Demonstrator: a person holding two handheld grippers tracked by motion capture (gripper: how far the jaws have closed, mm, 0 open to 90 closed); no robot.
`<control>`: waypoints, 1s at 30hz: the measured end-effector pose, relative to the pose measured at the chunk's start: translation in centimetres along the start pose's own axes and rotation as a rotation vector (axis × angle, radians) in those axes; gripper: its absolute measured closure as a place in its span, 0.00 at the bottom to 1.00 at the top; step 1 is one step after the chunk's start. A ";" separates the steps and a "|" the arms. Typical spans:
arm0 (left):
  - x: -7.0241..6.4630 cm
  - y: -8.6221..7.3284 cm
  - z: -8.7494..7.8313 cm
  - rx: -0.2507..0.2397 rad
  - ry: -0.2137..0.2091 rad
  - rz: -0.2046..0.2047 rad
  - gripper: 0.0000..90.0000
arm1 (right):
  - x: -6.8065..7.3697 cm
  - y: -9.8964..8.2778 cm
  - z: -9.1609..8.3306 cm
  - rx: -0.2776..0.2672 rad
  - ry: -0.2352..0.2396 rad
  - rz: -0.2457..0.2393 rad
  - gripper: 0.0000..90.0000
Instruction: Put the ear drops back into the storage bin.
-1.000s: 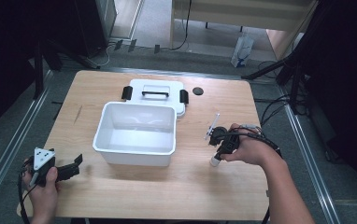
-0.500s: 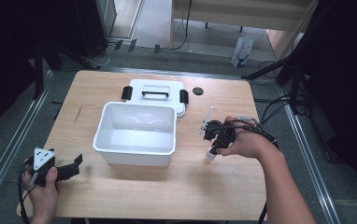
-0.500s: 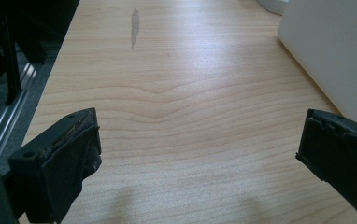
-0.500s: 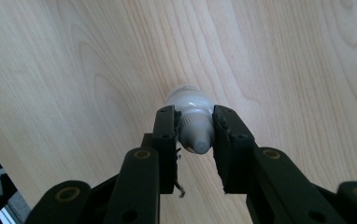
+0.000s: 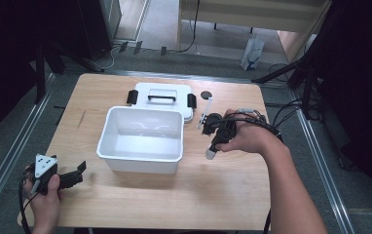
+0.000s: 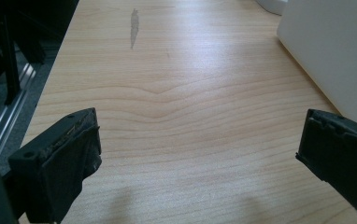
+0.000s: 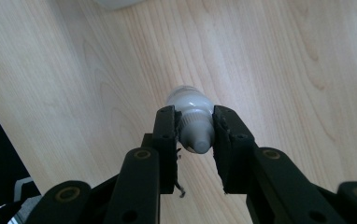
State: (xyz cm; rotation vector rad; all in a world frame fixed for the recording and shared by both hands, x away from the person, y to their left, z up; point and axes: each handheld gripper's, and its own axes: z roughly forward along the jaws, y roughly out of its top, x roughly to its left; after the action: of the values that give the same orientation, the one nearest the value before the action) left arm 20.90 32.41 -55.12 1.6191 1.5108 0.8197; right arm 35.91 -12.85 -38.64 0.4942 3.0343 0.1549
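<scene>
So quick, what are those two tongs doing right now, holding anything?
Left tongs: open, holding nothing, low over the table.
Right tongs: closed on a small white bottle, above the table.

Even overhead light, soft shadows on table (image 5: pixel 232 204) (surroundings dark); high view slightly soft.

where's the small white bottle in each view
High view: small white bottle right of centre, in the right gripper, just right of the white bin.
Left gripper view: the bottle is out of frame; the bin's wall stands at the right edge.
Right gripper view: centre, clamped between the jaws.
Shared landmark: the light wooden tabletop.
</scene>
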 end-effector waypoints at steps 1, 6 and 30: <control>0.0 0.0 0.0 -0.002 -0.001 -0.003 0.00 | 0.0 0.4 -0.6 -0.009 0.002 -0.002 0.80; 0.0 0.0 0.0 -0.003 0.002 0.006 0.00 | 0.1 1.5 -1.8 -0.014 0.005 -0.001 0.80; 0.0 0.0 0.1 -0.002 -0.004 -0.001 0.00 | 1.5 7.0 -6.9 -0.033 -0.013 -0.082 0.80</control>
State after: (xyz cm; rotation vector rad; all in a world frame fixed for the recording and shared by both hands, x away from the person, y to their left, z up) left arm 20.96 32.39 -55.13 1.6169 1.5079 0.8170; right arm 36.09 -6.41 -31.08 0.3666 3.0276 0.1955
